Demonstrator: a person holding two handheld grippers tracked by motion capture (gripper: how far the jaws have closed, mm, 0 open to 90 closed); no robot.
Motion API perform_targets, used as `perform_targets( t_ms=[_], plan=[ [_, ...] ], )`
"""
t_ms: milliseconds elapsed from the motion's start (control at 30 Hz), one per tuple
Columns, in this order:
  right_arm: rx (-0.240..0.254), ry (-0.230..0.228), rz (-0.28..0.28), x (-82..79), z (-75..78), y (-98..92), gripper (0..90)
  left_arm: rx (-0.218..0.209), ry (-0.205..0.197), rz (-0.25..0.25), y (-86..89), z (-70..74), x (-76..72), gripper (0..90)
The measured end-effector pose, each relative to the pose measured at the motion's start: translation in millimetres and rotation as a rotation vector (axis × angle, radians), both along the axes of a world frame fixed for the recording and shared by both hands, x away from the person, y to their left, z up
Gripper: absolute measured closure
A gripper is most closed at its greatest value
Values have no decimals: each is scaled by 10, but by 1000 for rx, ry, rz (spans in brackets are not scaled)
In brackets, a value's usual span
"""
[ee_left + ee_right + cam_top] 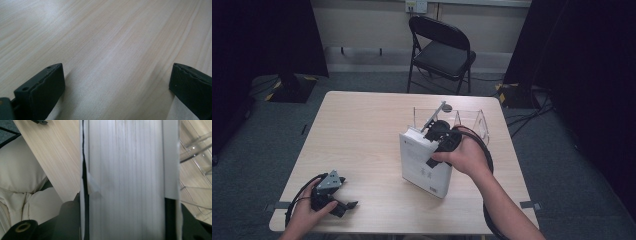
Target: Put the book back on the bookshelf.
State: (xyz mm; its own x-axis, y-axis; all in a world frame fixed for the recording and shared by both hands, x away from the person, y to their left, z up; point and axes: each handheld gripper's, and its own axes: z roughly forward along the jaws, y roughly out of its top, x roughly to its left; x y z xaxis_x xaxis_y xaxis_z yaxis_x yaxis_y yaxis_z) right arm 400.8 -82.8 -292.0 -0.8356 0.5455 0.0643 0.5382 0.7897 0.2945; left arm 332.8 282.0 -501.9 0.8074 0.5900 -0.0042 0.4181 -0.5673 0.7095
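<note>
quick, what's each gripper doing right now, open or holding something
left gripper: open, empty, low over the table.
right gripper: shut on the white book.

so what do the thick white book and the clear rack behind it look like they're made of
Thick white book: paper pages with a matte white card cover, judging by the fine stacked page edges between the right gripper's jaws. Clear rack: seemingly glossy acrylic or similar plastic; the pale wooden table shows through its walls.
</note>
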Motion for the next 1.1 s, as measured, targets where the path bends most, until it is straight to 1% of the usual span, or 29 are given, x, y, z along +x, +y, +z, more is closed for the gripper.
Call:
perform_targets(
  t_ms=[200, 300, 433, 667, 733, 900, 967, 1000, 1100],
  plan=[
    [-21, 1, -16, -17, 21, -94, 524, -4, -3, 1, -2, -4, -1, 0],
    [-20, 2, -22, -15, 27, -134, 524, -9, -6, 1, -3, -8, 0, 0],
    [-24, 0, -43, -34, 43, -223, 524, -8, -6, 2, -3, -8, 0, 0],
    [-9, 0, -63, -38, 65, -328, 524, -8, -6, 2, -3, -7, 0, 0],
    [-11, -5, -69, -45, 70, -348, 524, -8, -6, 1, -2, -7, 0, 0],
    [-13, 3, -84, -38, 75, -407, 524, -8, -6, 1, -2, -7, 0, 0],
    [-18, 1, -81, -39, 79, -429, 524, -8, -5, 1, -2, -7, 0, 0],
    [-22, 1, -90, -39, 83, -442, 524, -8, -5, 1, -2, -7, 0, 0],
    [-16, 2, -94, -40, 86, -485, 524, -8, -5, 2, -3, -7, 0, 0]
  ],
)
